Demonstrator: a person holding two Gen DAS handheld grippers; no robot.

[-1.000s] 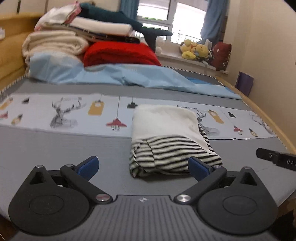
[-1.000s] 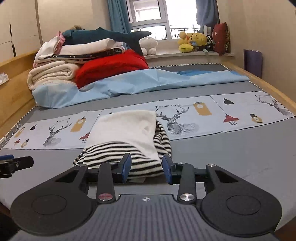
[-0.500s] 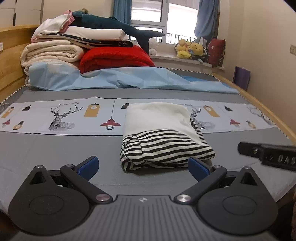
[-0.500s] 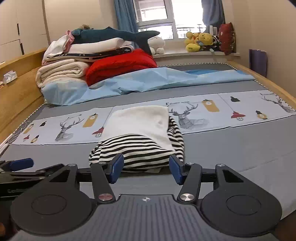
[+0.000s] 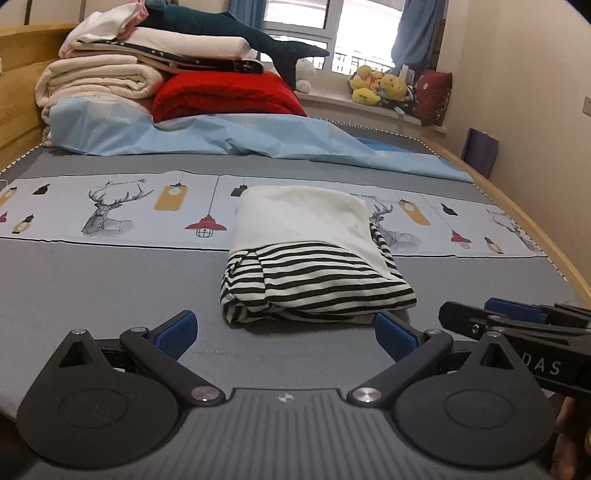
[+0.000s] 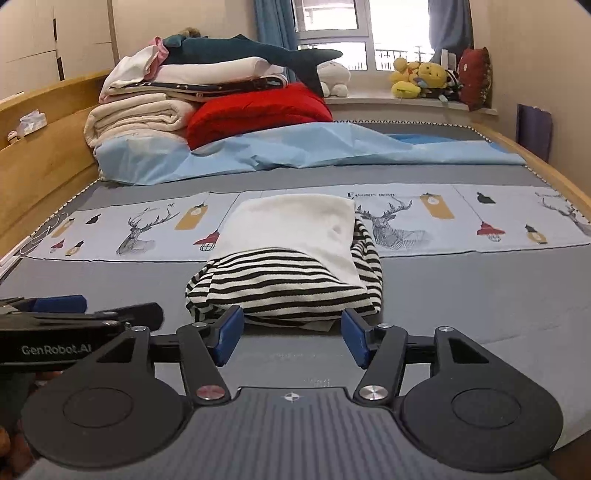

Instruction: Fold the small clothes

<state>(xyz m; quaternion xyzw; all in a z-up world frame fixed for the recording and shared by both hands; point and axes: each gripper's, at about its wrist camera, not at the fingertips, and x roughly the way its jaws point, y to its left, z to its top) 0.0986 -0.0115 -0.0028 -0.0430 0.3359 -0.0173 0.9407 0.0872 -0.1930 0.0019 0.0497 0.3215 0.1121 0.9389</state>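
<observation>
A folded small garment, cream on top with black-and-white stripes toward me, lies flat on the grey bed cover. My left gripper stands wide open just short of its near edge, with nothing between the blue pads. In the right wrist view the same garment sits just beyond my right gripper, whose jaws are opening; the pads are apart from the cloth and hold nothing. Each gripper shows at the edge of the other's view: the right gripper and the left gripper.
A stack of folded blankets, a red quilt and a plush shark sit at the head of the bed over a light blue sheet. A wooden bed rail runs along the right. Plush toys line the windowsill.
The right gripper's jaws have spread wider and drawn back from the striped edge. Both grippers have backed away a little, and each now shows more in the other's view.
</observation>
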